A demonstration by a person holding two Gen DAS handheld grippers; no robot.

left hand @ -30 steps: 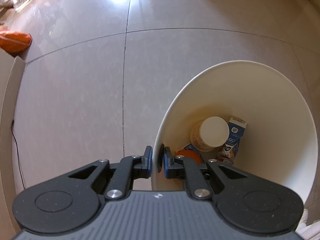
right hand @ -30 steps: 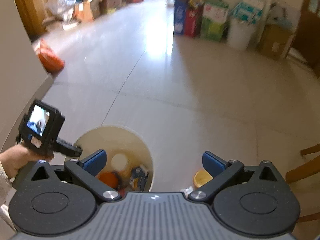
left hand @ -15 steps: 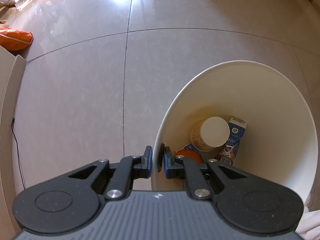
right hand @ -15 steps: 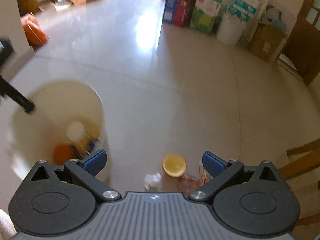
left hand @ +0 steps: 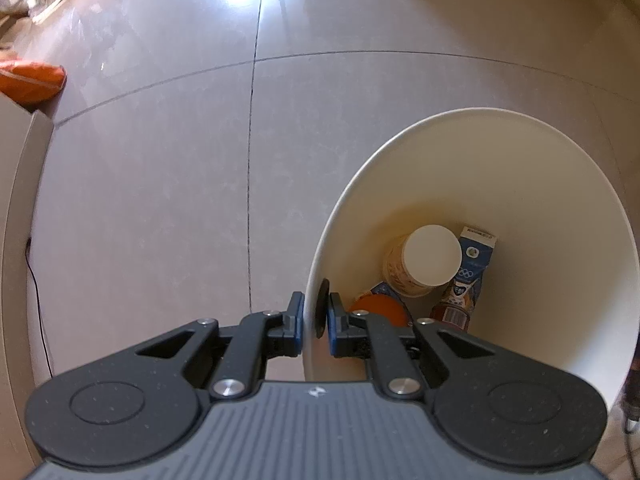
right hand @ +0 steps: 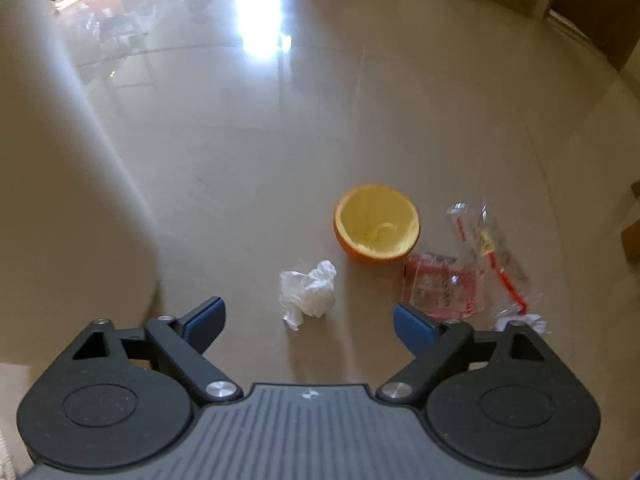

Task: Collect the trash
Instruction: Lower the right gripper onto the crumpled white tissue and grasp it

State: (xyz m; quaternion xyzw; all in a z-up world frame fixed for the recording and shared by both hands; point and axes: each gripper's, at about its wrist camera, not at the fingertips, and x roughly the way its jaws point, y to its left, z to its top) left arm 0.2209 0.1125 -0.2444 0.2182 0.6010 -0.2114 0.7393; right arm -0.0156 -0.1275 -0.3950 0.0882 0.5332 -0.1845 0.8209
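My left gripper (left hand: 314,316) is shut on the near rim of a white trash bin (left hand: 500,168). Inside the bin lie a paper cup (left hand: 424,260), a blue carton (left hand: 474,256), an orange round piece (left hand: 378,308) and a small bottle (left hand: 452,314). My right gripper (right hand: 308,320) is open, low over the floor. Just ahead of it lies a crumpled white tissue (right hand: 308,292). Beyond that sits a hollow orange peel half (right hand: 376,222), with clear plastic wrappers (right hand: 468,272) to its right. The bin's blurred outer wall (right hand: 60,200) fills the left of the right wrist view.
Glossy beige tiled floor (left hand: 160,160) spreads around the bin. An orange bag (left hand: 30,80) and a beige board (left hand: 20,220) stand at the far left. Cardboard boxes (right hand: 580,4) line the far right wall, and a small white scrap (right hand: 524,322) lies beside the right finger.
My right gripper swung right and down from the bin toward the floor trash, which is now close in front. The left gripper kept its hold on the bin rim.
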